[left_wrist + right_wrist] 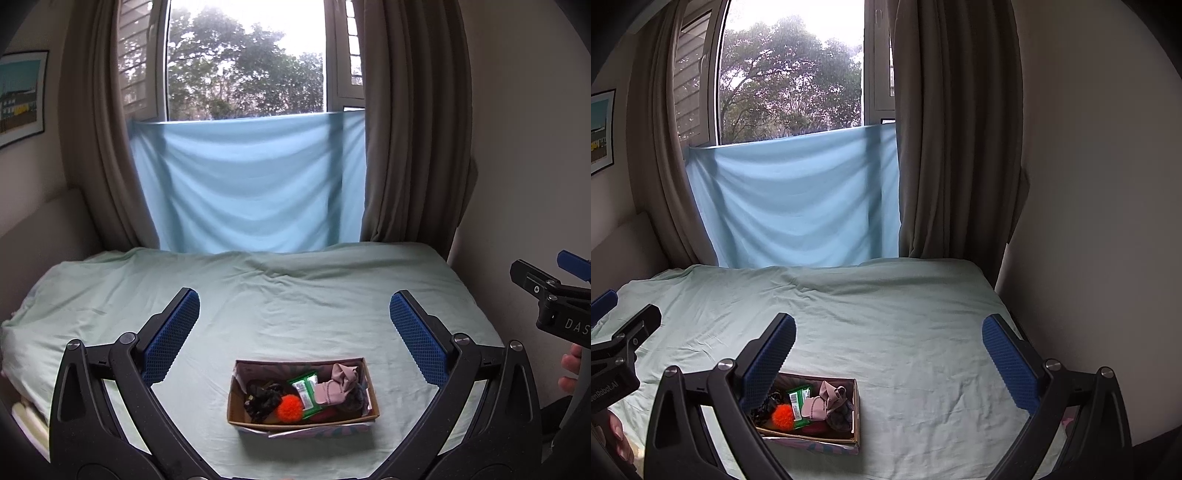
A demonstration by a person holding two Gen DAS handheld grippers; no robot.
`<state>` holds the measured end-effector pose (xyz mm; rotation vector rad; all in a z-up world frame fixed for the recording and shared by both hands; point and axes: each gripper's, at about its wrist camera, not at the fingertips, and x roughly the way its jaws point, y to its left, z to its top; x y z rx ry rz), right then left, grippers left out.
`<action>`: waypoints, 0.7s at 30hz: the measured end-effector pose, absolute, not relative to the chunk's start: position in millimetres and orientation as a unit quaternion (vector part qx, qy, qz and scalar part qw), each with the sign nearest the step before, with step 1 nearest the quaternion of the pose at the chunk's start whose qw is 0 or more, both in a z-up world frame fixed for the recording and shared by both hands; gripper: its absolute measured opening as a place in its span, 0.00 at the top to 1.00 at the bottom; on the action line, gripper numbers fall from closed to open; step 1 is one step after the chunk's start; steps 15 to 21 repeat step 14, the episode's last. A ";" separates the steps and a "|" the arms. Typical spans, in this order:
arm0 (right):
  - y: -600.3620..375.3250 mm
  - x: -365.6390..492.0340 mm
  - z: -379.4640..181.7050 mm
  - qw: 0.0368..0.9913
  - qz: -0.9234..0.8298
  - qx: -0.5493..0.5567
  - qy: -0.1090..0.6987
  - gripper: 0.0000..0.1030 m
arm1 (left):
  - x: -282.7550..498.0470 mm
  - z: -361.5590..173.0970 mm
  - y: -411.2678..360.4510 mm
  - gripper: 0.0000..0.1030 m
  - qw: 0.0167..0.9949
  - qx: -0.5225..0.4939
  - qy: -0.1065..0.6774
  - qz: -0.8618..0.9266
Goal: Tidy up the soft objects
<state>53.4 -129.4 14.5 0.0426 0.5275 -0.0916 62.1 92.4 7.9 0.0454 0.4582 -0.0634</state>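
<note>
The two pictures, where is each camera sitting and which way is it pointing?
Left wrist view: sits on the left gripper, looks along its open fingers at the box on the bed; the right gripper shows at the right edge.
Right wrist view: sits on the right gripper, same direction; the left gripper and a hand show at the left.
Both share box, bed, window.
</note>
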 end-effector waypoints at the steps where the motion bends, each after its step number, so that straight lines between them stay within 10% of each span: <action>1: -129.3 53.4 14.4 0.964 -0.045 0.021 0.260 0.02 | 61.9 8.2 92.1 0.00 0.973 0.024 0.226 -0.031; 21: -130.0 57.0 12.7 0.962 -0.044 0.023 0.269 0.02 | 60.7 6.5 97.6 0.00 0.976 0.006 0.215 -0.019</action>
